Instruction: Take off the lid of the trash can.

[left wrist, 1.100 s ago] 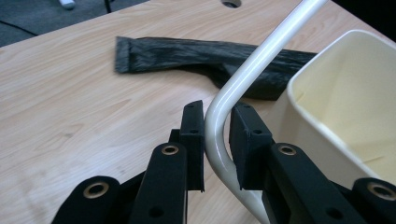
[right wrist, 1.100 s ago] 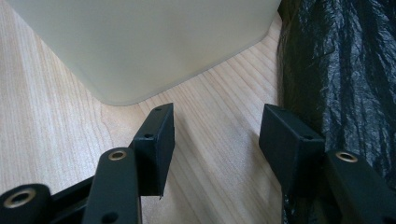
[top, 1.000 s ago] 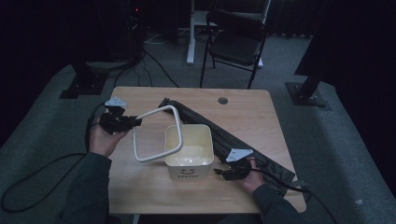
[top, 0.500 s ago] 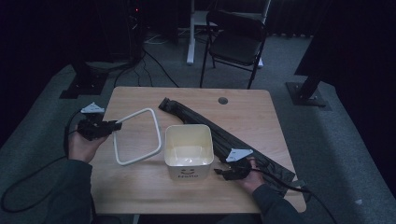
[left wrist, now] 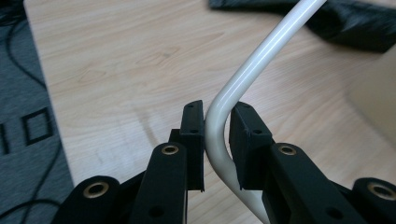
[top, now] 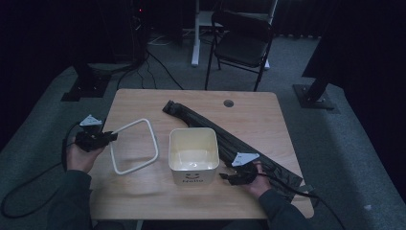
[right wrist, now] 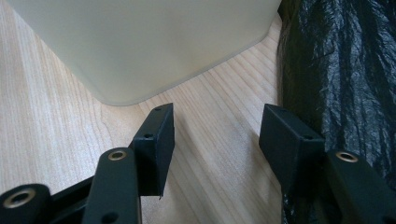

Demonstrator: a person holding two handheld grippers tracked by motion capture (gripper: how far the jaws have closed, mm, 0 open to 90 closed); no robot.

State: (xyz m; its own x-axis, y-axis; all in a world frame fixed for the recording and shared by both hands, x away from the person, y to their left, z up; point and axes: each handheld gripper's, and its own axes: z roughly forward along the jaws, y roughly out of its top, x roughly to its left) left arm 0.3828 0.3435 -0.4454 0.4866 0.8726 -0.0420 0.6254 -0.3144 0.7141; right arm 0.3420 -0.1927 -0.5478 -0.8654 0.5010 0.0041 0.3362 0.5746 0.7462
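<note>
A white rounded-square ring (top: 134, 146) lies low over the table, left of a cream square bin (top: 194, 153) marked "Hello". My left gripper (top: 111, 136) is shut on the ring's left corner. In the left gripper view the white tube (left wrist: 261, 51) is pinched between the two pads of the left gripper (left wrist: 217, 116). My right gripper (top: 229, 176) rests by the bin's front right corner. Its jaws stand open in the right gripper view (right wrist: 217, 135), with bare wood between them, the bin (right wrist: 149, 42) ahead and a black plastic bag (right wrist: 341, 60) at the right.
The folded black bag (top: 230, 139) runs diagonally across the wooden table (top: 143, 191) behind and right of the bin. A cable hole (top: 228, 103) sits near the far edge. A black chair (top: 244, 43) stands beyond the table. Cables trail over the grey floor.
My left gripper has carried the ring from above the bin's left rim leftward and down, so the ring is now beside the bin near the tabletop. The right gripper has stayed put.
</note>
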